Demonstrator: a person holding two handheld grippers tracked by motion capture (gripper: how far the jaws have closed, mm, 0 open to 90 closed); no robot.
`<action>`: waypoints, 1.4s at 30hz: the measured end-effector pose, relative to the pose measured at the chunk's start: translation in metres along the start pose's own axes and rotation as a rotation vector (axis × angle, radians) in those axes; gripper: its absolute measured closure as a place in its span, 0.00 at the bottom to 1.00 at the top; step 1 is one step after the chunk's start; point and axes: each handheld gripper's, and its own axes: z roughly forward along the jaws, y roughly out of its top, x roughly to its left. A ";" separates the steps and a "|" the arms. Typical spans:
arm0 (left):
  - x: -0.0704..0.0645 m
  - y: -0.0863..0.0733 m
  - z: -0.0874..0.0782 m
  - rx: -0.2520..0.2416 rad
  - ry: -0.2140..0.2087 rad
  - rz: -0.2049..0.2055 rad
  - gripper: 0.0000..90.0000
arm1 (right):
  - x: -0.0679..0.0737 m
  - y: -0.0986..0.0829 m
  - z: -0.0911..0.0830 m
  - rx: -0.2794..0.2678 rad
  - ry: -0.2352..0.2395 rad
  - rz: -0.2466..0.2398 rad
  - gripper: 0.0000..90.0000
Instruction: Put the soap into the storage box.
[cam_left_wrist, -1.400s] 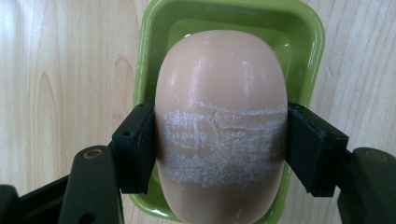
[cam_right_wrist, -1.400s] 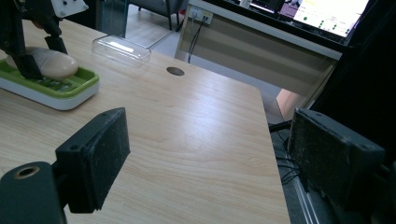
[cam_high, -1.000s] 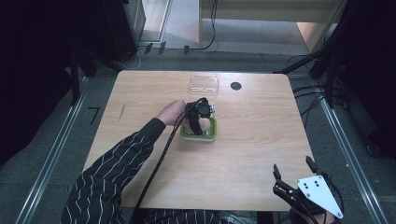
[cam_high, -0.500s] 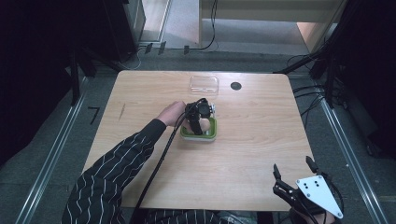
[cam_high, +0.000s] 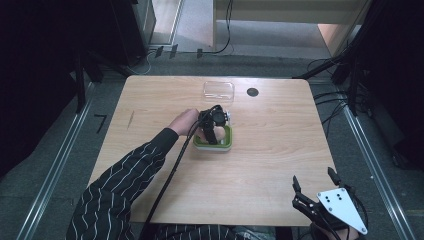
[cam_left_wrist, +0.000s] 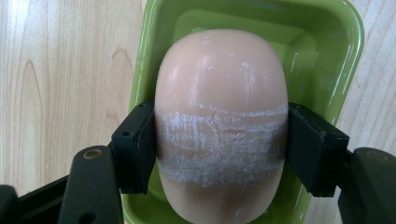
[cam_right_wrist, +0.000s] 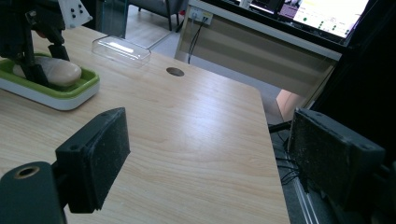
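Observation:
A pale pink bar of soap (cam_left_wrist: 219, 93) lies in a green soap dish (cam_left_wrist: 149, 46) with a white base, near the middle of the table. My left gripper (cam_left_wrist: 219, 144) points down over it, jaws pressed against the bar's two long sides, shut on it. In the high view, the left gripper (cam_high: 212, 127) stands over the dish (cam_high: 227, 145). My right gripper (cam_high: 312, 176) hangs open past the table's front right corner, nothing between its pads (cam_right_wrist: 112, 144). In the right gripper view, the soap (cam_right_wrist: 60, 70) sits far to the left.
A clear plastic lid (cam_high: 218, 90) lies behind the dish near the far edge, next to a dark round hole (cam_high: 252, 92) in the wooden table (cam_high: 280, 150). A cable trails from the left gripper along the striped sleeve (cam_high: 130, 175).

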 end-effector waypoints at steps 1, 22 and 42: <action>0.000 0.000 0.000 0.000 0.000 0.001 0.37 | 0.000 0.000 0.000 0.000 0.000 0.000 0.15; 0.001 -0.001 0.000 -0.007 -0.004 -0.011 0.35 | 0.000 0.000 0.000 -0.001 -0.001 0.001 0.15; -0.008 -0.003 -0.025 0.028 -0.013 -0.114 0.07 | 0.000 0.001 0.001 -0.008 0.007 -0.007 0.15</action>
